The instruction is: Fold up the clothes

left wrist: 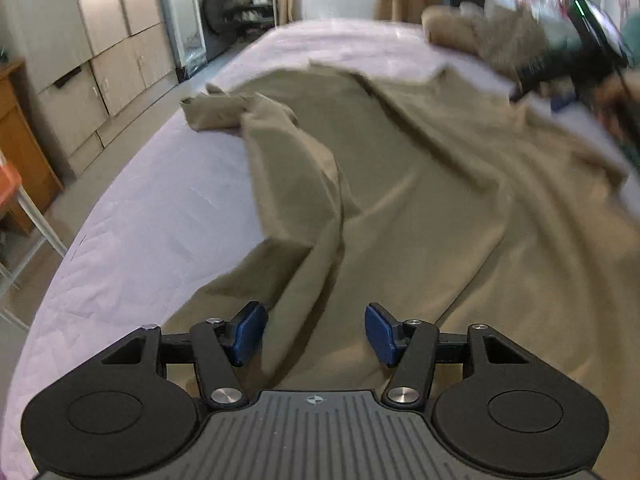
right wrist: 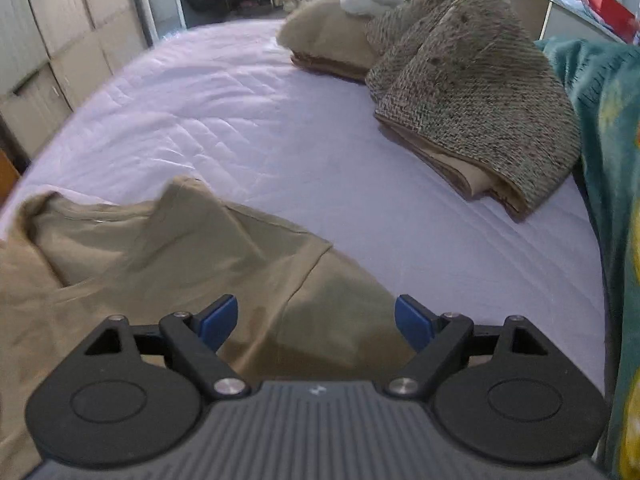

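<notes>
Khaki shirt [left wrist: 420, 200] sprawls rumpled on the bed [right wrist: 260, 120] under both tools, left tool [left wrist: 316, 334] and right tool [right wrist: 316, 322] gaping, empty; flattening or gripping an edge seems next.

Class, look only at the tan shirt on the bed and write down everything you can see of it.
The tan shirt is a plain, soft-looking garment, spread loosely and wrinkled over the pale quilted bed, not yet folded. One sleeve stretches out toward the far left, bunched at its end. The right wrist view shows its open neckline and a shoulder seam. The left gripper and right gripper are both open above the cloth, gripping nothing.
</notes>
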